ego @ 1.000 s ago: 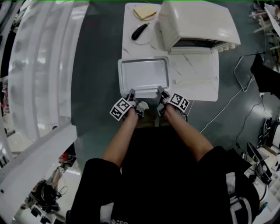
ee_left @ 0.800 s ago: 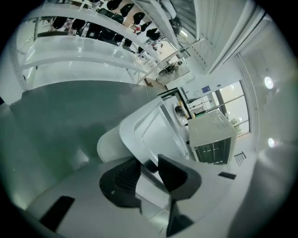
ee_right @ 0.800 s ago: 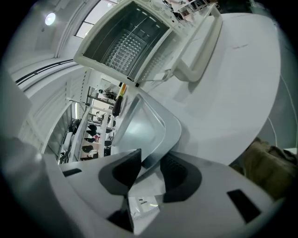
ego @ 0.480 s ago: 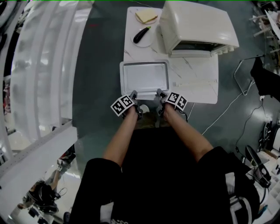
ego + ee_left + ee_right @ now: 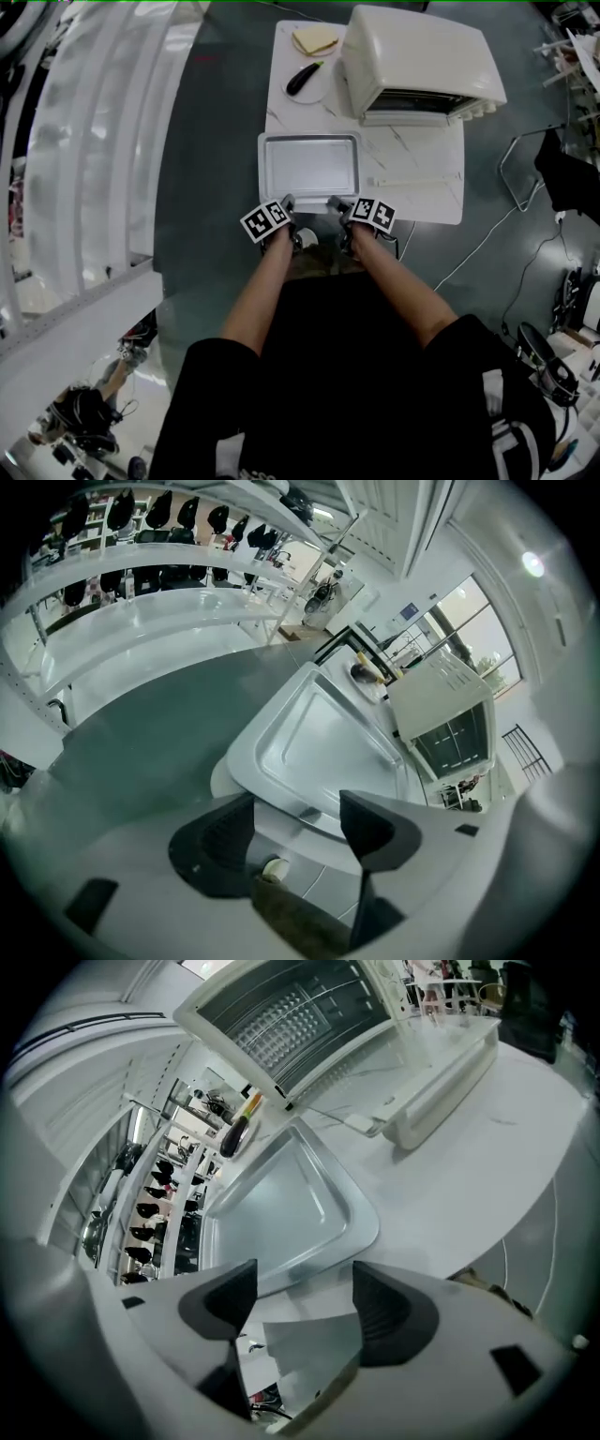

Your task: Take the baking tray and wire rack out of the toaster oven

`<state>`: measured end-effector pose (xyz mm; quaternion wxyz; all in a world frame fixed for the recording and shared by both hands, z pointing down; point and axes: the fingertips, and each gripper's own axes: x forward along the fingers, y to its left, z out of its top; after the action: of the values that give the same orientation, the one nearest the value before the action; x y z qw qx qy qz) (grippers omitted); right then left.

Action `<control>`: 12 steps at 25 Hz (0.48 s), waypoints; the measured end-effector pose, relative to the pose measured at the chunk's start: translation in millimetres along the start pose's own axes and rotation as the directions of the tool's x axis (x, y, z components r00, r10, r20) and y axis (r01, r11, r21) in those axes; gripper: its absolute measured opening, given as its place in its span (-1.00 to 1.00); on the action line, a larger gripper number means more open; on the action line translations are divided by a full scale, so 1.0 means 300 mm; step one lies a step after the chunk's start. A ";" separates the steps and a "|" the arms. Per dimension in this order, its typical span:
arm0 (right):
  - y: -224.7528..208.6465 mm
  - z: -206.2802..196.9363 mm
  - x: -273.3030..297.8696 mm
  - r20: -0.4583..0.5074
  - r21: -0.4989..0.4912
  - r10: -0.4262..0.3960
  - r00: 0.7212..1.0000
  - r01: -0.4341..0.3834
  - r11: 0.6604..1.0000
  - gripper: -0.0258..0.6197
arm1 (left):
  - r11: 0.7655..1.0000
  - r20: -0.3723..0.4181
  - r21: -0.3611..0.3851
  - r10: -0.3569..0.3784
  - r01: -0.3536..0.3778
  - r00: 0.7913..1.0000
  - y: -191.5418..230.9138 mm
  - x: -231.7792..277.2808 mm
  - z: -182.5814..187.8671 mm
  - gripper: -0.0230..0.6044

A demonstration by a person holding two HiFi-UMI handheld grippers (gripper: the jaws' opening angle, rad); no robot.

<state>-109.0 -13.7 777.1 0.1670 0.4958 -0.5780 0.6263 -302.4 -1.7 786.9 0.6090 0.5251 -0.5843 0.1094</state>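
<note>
Left gripper point(image 5: 289, 201) and right gripper point(image 5: 334, 202), just spread open, straddle baking tray's point(image 5: 309, 165) near rim.

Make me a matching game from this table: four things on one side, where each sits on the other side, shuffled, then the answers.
Things:
1. baking tray
2. toaster oven
3. bread slice
4. black-handled utensil

Places:
A. far left corner of the table
B. far right part of the table
C. near left corner of the table
D. left side, between the bread and the tray

Pairs: 1-C, 2-B, 3-A, 4-D
</note>
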 end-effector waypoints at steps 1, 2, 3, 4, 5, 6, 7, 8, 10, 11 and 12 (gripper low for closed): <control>-0.004 0.001 -0.012 0.004 0.002 0.007 1.000 -0.007 1.000 0.05 | 1.000 0.001 0.003 0.006 -0.006 1.000 0.003 -0.005 -0.006 -0.03; -0.008 0.004 -0.027 0.011 0.003 0.014 1.000 -0.014 1.000 0.05 | 1.000 0.003 0.004 0.010 -0.010 1.000 0.005 -0.012 -0.014 -0.03; -0.009 0.010 -0.043 0.021 0.001 0.022 1.000 -0.022 1.000 0.05 | 1.000 0.006 0.003 0.010 -0.010 1.000 0.007 -0.018 -0.022 -0.03; -0.006 0.020 -0.060 0.033 -0.002 0.032 0.999 -0.032 0.999 0.05 | 1.000 0.010 -0.003 0.004 -0.004 1.000 0.006 -0.024 -0.029 -0.03; -0.001 0.033 -0.078 0.047 -0.005 0.047 0.998 -0.046 0.999 0.05 | 1.000 0.017 -0.012 -0.005 0.005 1.000 0.002 -0.031 -0.033 -0.02; 0.006 0.049 -0.100 0.064 -0.007 0.066 0.996 -0.065 0.998 0.05 | 1.000 0.025 -0.023 -0.018 0.018 1.000 -0.007 -0.039 -0.037 -0.03; 0.014 0.067 -0.125 0.084 -0.006 0.090 0.992 -0.090 0.996 0.05 | 0.999 0.034 -0.033 -0.035 0.036 0.999 -0.022 -0.050 -0.039 -0.03; 0.024 0.087 -0.152 0.106 -0.002 0.121 0.987 -0.122 0.993 0.05 | 0.997 0.044 -0.042 -0.058 0.059 0.997 -0.043 -0.064 -0.041 -0.03; 0.042 0.127 -0.210 0.155 0.017 0.195 0.968 -0.200 0.980 0.05 | 0.992 0.068 -0.046 -0.111 0.115 0.991 -0.097 -0.101 -0.044 -0.03; 0.044 0.147 -0.240 0.181 0.028 0.228 0.957 -0.237 0.971 0.05 | 0.988 0.084 -0.043 -0.143 0.147 0.986 -0.130 -0.119 -0.045 -0.03; 0.038 0.169 -0.270 0.209 0.040 0.254 0.944 -0.268 0.963 0.05 | 0.981 0.103 -0.044 -0.182 0.188 0.978 -0.168 -0.136 -0.047 -0.03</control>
<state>-59.7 -32.4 696.5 0.0063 0.4811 -0.6310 0.6086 -268.4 7.2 730.6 0.6009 0.5655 -0.5648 0.0107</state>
